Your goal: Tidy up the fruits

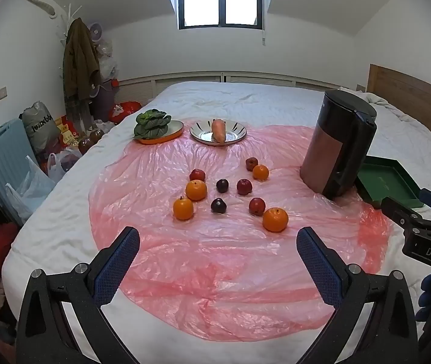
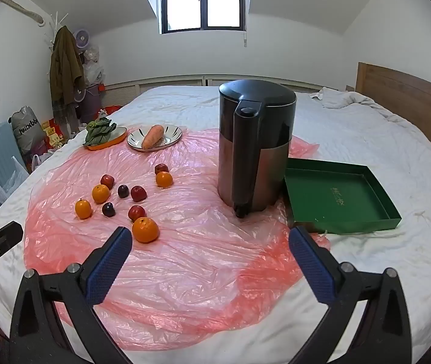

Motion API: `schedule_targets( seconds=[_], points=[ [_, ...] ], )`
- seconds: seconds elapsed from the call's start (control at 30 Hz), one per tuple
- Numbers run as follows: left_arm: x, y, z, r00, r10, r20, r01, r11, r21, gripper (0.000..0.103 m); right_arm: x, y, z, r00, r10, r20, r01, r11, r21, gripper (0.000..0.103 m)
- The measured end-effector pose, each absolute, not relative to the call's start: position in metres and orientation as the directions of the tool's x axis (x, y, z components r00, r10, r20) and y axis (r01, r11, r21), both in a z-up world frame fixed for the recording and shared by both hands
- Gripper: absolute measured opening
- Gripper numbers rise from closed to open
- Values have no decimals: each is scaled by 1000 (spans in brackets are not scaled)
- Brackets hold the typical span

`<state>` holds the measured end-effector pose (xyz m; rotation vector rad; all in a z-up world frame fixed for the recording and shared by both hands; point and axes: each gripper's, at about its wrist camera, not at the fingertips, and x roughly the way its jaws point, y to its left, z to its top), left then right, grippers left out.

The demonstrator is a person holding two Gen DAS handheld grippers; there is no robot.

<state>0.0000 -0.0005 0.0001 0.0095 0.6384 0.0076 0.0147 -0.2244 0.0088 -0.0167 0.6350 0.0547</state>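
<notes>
Ten small fruits (image 1: pixel 222 185) loose on pink plastic sheet (image 1: pixel 215 273) over bed (image 1: pixel 245 97), green tray (image 2: pixel 336 194) beside kettle (image 2: pixel 255 148) (probably their destination), left gripper (image 1: pixel 218 250) and right gripper (image 2: pixel 210 250) wide open, holding nothing, ready for picking.

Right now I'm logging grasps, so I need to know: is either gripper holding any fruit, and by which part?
Nothing is held. The left gripper and right gripper both stand open above the pink plastic sheet, with no fruit between their fingers.
</notes>
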Motion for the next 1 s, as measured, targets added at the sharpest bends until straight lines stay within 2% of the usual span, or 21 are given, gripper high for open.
schedule_targets(
  seconds=[0.23,1.0],
  points=[
    [1,-10,1,805,9,-594,-2,1000,13,102,9,-229,13,822,45,-568,-52,999,4,103],
    [-3,-7,5,810,-2,-587,14,1000,16,102,9,-222,12,808,76,-585,-79,997,20,103]
  ],
)
